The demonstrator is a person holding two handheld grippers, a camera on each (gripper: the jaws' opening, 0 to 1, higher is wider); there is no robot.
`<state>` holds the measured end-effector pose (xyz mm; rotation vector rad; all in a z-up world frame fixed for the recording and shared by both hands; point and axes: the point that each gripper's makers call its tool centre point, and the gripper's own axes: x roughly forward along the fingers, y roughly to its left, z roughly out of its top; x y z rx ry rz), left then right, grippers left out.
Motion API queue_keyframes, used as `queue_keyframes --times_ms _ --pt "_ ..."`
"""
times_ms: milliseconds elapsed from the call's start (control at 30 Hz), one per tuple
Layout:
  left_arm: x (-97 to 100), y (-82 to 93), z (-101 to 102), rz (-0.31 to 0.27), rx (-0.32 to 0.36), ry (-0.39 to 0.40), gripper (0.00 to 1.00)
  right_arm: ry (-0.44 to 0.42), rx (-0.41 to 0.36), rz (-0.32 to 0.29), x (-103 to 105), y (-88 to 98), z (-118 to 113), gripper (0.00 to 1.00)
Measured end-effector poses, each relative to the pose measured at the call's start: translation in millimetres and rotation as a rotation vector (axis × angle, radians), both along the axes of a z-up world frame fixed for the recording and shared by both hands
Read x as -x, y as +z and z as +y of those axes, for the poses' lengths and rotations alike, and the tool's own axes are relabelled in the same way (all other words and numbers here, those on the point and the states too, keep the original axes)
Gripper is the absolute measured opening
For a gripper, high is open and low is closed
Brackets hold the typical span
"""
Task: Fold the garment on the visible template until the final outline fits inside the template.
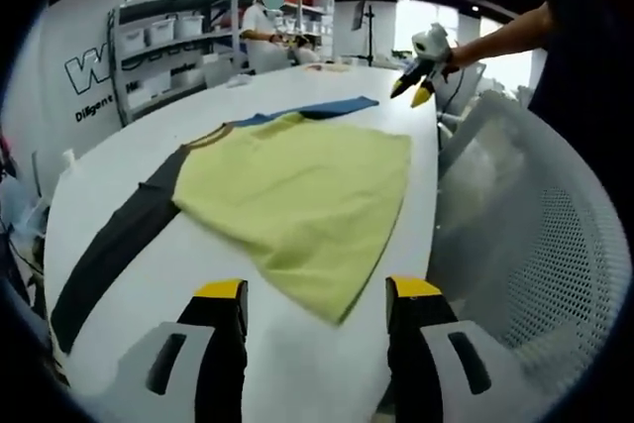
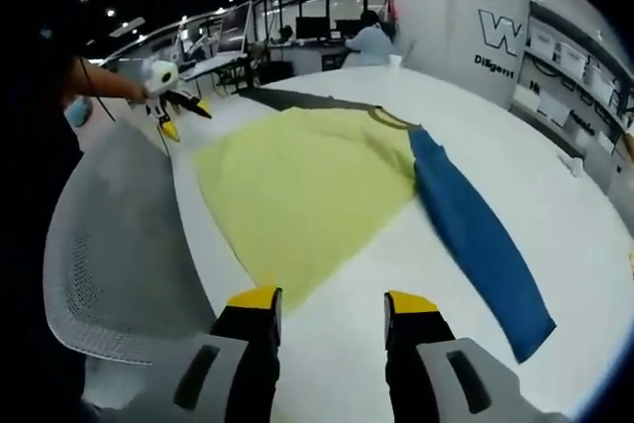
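Note:
A yellow-green shirt (image 1: 297,195) lies flat on the white table (image 1: 149,146), one sleeve dark (image 1: 119,240) and the other blue (image 1: 327,108). My left gripper (image 1: 317,289) hovers open just off the shirt's near hem corner, holding nothing. In the right gripper view the same shirt (image 2: 297,185) spreads ahead, its blue sleeve (image 2: 475,235) stretched out to the right and its dark sleeve (image 2: 297,98) at the far side. My right gripper (image 2: 333,299) is open and empty by the hem's other corner. Each gripper also appears in the other's view, held in a hand off the table edge: right gripper (image 1: 421,74), left gripper (image 2: 170,96).
A grey mesh chair (image 1: 535,245) stands against the table edge beside the shirt, also seen as the mesh chair (image 2: 109,245). Shelves with bins (image 1: 168,47) line the far wall. A person (image 1: 263,27) is busy at the table's far end.

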<state>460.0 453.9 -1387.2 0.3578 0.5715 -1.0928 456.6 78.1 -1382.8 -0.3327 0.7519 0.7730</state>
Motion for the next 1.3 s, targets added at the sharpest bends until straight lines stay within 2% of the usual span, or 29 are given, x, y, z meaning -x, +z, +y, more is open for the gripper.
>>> queue_keyframes --times_ms 300,567,733,900,1167,1300 --pt "2.6 -6.5 -9 0.014 0.002 0.005 0.5 0.032 0.011 0.022 9 -13.6 15 0.31" --pt "13.0 -16.5 -19 0.027 -0.022 -0.04 0.39 0.056 0.007 0.026 15 -21.6 35 0.28" --pt "16.5 -24.9 -21 0.052 -0.04 -0.052 0.31 0.102 0.067 0.045 18 -38.0 41 0.21" --pt "19.3 -24.5 -24 0.056 -0.046 -0.072 0.3 0.105 0.064 0.058 18 -40.7 49 0.2" --pt "19.1 -36.1 -20 0.051 -0.104 -0.095 0.21 0.124 0.122 0.069 19 -48.4 47 0.14" --pt "20.3 -42.3 -17 0.078 -0.121 -0.094 0.15 0.11 0.136 0.089 21 -54.3 44 0.11"
